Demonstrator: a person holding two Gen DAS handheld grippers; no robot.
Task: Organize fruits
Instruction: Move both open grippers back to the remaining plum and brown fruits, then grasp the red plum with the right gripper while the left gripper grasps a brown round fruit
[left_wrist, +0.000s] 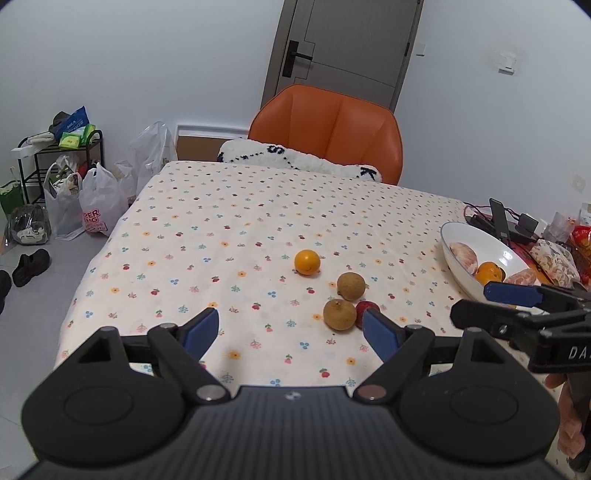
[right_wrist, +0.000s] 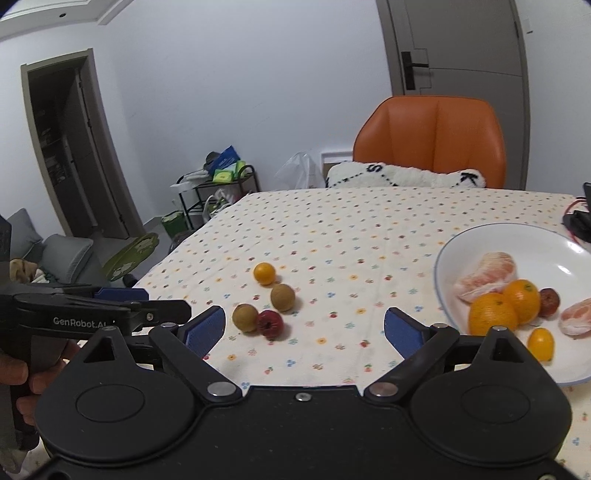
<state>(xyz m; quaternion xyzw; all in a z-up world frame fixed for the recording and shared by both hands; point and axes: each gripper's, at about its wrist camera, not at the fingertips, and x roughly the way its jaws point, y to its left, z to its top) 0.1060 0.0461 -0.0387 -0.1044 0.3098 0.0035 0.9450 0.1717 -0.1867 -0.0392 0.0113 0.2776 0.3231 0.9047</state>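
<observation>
Black hand-held gripper (right_wrist: 304, 328), blue finger pads (right_wrist: 205, 328), silver pivot screws, "GenRobot.AI" lettering

We get two wrist fisheyes, both low over the near edge of the table (left_wrist: 184, 229), facing the far edge w/ the orange chair (left_wrist: 328, 129). Left cam sits toward the left side, looks fwd & slightly right; white bowl (left_wrist: 480, 236) at its right margin. Right cam sits nearer the bowl (right_wrist: 491, 240), close range. Shared: loose fruit cluster (left_wrist: 340, 299) mid-table, chair, door (right_wrist: 461, 48). Each cam catches the other gripper at its frame edge.
</observation>
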